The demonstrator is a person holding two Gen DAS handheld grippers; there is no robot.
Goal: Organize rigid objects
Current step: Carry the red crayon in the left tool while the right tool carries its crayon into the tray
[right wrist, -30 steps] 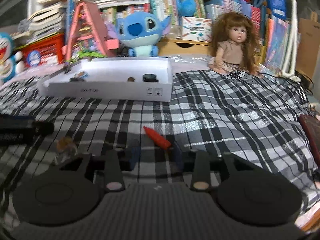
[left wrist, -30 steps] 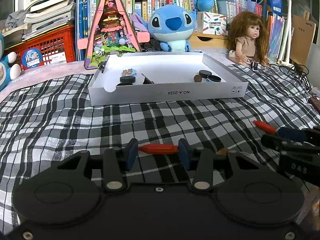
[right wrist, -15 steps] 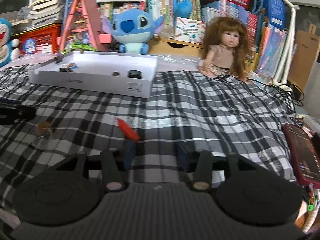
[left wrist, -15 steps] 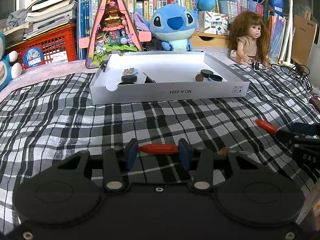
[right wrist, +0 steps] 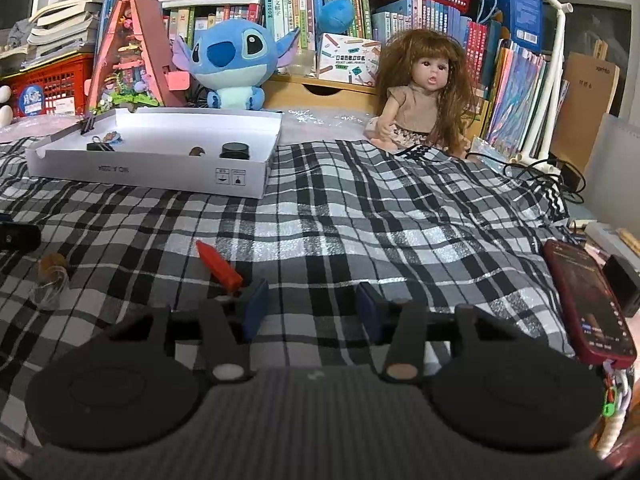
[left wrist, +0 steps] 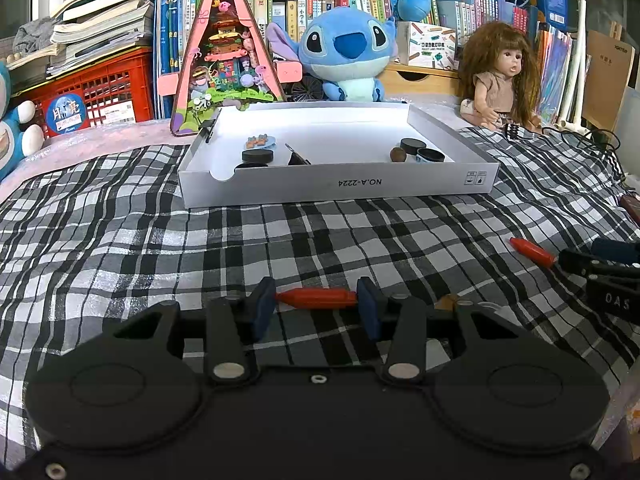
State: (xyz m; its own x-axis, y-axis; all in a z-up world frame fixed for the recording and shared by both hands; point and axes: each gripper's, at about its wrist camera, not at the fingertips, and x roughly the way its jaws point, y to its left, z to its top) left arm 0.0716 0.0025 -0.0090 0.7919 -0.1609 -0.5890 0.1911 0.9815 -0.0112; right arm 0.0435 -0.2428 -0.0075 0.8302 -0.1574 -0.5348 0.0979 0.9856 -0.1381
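A red crayon [left wrist: 316, 298] lies crosswise between the fingertips of my left gripper [left wrist: 316, 308]; the jaws are shut on its two ends just above the plaid cloth. A second red crayon [left wrist: 533, 252] lies on the cloth at the right, also in the right wrist view [right wrist: 219, 266]. My right gripper [right wrist: 310, 310] is open and empty, its left fingertip [right wrist: 254, 308] just beside that crayon's near end. The white box [left wrist: 400, 190] holds several small dark pieces.
A small clear bottle with a brown cap [right wrist: 50, 274] lies on the cloth left of the right gripper. A red phone [right wrist: 586, 300] lies at the right edge. A Stitch plush [left wrist: 344, 60], a doll [left wrist: 500, 80], a toy house [left wrist: 224, 64] and bookshelves stand behind the box.
My right gripper has swung to the right, so the loose crayon now lies off its left fingertip instead of between the jaws. My left gripper still holds its crayon in place.
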